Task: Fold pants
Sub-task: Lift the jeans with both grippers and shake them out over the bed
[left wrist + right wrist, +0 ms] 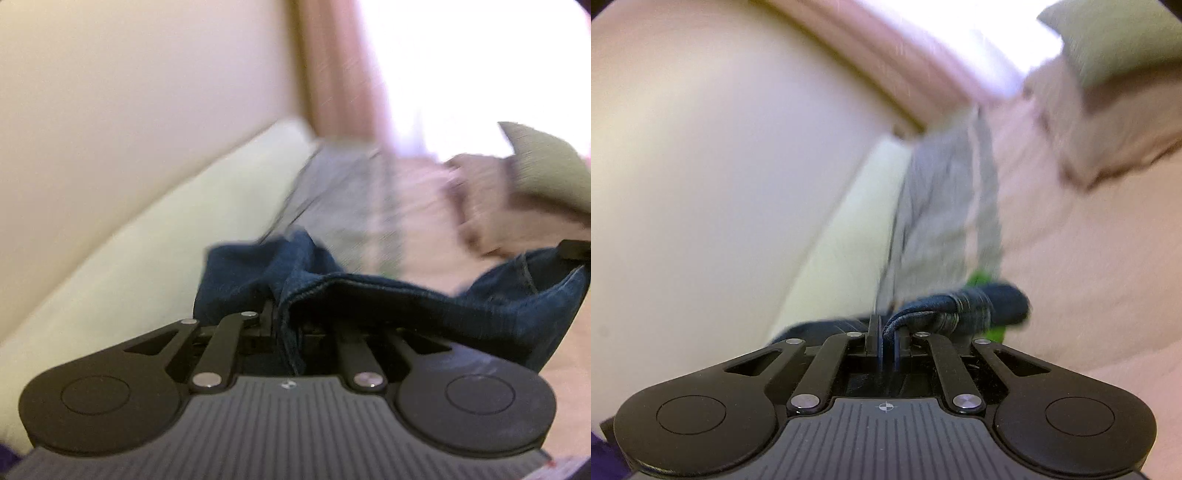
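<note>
Pants (pixel 388 299) of dark blue denim are pinched in both tools, and that is where the job stands: I'd judge the fold only begun, the cloth lifted and carried rather than laid flat, with no neat crease or stacked layer anywhere to be seen. The left gripper (pixel 286 325) is closed on a hemmed edge of the denim, which spills over its jaws and stretches off to the right, where a dark bit of the other tool shows at the frame's edge. The right gripper (pixel 886 343) is clamped on a thick seamed edge, the bunched roll sticking out just past its fingers to the right. Both tools point low and forward along a pale sofa cushion (pixel 147 236), tilted, and the blur suggests they are in motion. Beyond the denim lie a grey garment (pixel 942 206), a pinkish blanket (pixel 1089 258) and an olive pillow (pixel 546 166); something green peeks beside the roll, too smeared to name
</note>
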A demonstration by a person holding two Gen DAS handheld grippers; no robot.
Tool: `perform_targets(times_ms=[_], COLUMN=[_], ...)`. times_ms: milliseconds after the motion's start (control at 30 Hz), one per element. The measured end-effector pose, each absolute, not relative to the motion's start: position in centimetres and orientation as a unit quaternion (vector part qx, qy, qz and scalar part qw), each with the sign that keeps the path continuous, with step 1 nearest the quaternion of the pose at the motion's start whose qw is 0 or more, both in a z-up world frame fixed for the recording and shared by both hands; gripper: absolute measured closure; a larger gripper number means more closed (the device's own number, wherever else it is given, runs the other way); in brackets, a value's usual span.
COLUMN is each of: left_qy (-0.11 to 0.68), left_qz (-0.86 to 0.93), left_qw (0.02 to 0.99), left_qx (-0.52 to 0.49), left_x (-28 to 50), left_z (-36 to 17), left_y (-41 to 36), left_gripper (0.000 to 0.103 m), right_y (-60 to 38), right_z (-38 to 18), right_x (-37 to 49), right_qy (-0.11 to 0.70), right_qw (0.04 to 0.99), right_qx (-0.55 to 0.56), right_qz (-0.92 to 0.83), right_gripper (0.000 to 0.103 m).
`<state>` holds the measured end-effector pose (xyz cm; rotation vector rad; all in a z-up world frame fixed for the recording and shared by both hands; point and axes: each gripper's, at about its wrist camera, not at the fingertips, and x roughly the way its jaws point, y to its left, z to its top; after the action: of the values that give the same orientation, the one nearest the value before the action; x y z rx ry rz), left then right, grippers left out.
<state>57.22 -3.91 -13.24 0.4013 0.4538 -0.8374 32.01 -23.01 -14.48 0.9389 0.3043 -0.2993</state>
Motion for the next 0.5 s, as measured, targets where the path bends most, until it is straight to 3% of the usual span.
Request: perform_targets(times_ms=[233, 500], left_qy=[0.131, 0.097], left_qz=[-0.549, -0.687], left_qw=[0.801, 0.704], left_qx=[0.199, 0.151], left_x=[40.9, 19.2], left_z=[-7.4, -2.4], left_y=[-12.6, -21.4], left_gripper=[0.097, 0.098], right_y=[-26.4, -28.7], right_z=[-7.4, 0.1], right_x=[13.7, -10.9], right_qy=[0.017, -0.106], right_qw=[0.879, 0.862], right_qx=[0.417, 0.337], right_qz=[-0.231, -0.363], right_gripper=[0.101, 0.101])
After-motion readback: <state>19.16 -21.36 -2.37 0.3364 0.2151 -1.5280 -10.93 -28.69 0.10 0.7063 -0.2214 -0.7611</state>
